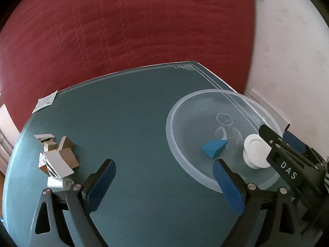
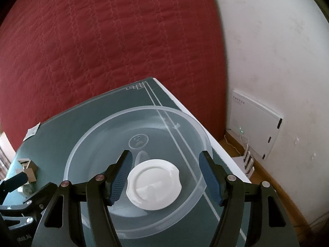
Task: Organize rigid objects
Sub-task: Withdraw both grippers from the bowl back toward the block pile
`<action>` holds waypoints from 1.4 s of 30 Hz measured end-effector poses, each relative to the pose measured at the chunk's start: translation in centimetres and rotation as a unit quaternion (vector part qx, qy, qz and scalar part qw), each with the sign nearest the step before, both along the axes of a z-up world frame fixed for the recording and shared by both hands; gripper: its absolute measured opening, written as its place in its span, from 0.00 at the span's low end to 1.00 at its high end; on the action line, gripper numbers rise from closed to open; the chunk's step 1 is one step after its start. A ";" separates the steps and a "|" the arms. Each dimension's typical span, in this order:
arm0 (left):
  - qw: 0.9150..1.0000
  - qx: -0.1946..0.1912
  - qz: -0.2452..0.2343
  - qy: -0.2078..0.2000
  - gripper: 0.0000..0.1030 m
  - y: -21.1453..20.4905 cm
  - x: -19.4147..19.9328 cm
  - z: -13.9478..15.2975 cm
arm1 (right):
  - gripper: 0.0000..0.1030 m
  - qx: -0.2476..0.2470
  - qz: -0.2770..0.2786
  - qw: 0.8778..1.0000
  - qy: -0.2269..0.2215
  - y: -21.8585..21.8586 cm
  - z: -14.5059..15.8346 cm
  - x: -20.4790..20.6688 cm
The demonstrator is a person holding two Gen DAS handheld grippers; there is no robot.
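Observation:
A clear plastic bowl (image 1: 174,144) stands on the right of the teal table (image 1: 133,113). Inside it lie a blue wedge block (image 1: 214,148) and a white jar (image 1: 256,153). My right gripper (image 1: 275,138) hangs over the bowl with the jar between its fingers; in the right wrist view the gripper (image 2: 166,175) is open and its blue pads stand apart from the white jar's lid (image 2: 153,187) inside the bowl (image 2: 82,150). My left gripper (image 1: 164,181) is open and empty above the table, left of the bowl.
A pile of small cardboard boxes (image 1: 59,158) and a white roll (image 1: 57,182) lie at the table's left. A paper slip (image 1: 45,101) sits at the far left edge. A red quilted bed (image 1: 123,30) lies beyond; a white wall panel (image 2: 255,121) is at right.

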State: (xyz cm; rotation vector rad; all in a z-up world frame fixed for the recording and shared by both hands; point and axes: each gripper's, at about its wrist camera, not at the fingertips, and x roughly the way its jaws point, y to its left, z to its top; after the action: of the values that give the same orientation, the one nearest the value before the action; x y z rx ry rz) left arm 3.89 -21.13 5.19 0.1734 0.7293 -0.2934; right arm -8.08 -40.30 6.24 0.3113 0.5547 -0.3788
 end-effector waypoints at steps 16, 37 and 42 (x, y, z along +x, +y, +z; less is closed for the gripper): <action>0.999 -0.014 0.036 0.000 0.95 2.6 -0.6 -0.1 | 0.67 -0.007 0.025 0.999 -0.020 0.6 0.1 -0.1; 0.991 -0.044 0.127 -0.009 0.96 11.7 -0.9 0.5 | 0.67 -0.032 0.033 0.999 -0.022 1.7 0.6 -0.8; 0.986 -0.047 0.157 -0.001 0.96 14.7 -0.7 0.0 | 0.70 -0.037 0.055 0.997 -0.027 2.8 1.7 -1.3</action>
State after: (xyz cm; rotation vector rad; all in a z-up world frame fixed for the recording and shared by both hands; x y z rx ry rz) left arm 3.20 -6.46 5.14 -0.0327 0.7264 -0.0262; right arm -9.40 -37.49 7.90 0.2186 0.5009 -0.2828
